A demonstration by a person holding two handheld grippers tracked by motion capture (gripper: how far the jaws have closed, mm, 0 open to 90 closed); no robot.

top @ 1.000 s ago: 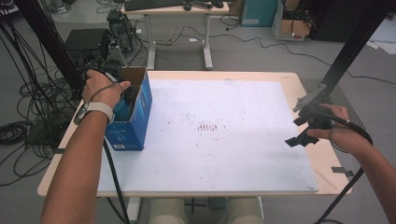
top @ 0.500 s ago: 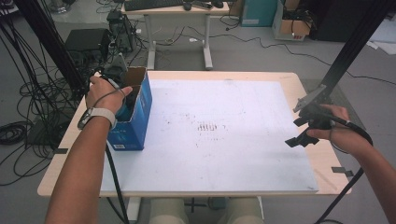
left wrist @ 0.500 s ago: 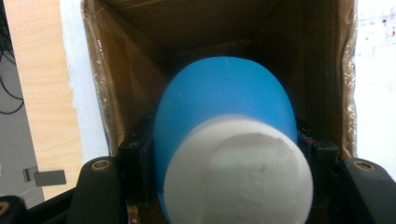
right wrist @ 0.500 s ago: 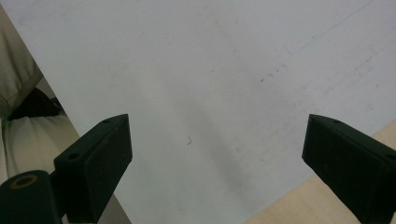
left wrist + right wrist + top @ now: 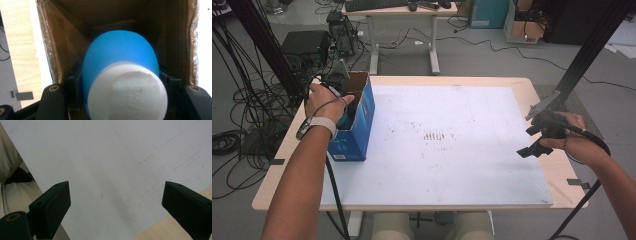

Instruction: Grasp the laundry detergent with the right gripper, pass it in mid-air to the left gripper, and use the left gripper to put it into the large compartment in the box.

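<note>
An open cardboard box with blue outer sides point(image 5: 358, 127) stands on the table's left side. My left gripper point(image 5: 343, 102) reaches down into it, with a hand on top. In the left gripper view the gripper point(image 5: 120, 83) is shut on a blue rounded object point(image 5: 120, 53) with a white round end point(image 5: 127, 93) that faces the camera, inside the brown box walls point(image 5: 60, 42). My right gripper point(image 5: 534, 140) hovers over the right edge of the white board point(image 5: 452, 115). It stands open point(image 5: 115, 200) with nothing between its jaws.
The white board point(image 5: 105, 152) covers most of the wooden table point(image 5: 282, 165). Faint dark marks point(image 5: 434, 136) sit at its middle. Cables and black equipment point(image 5: 307, 45) lie on the floor to the left, and a second table point(image 5: 402, 10) stands behind.
</note>
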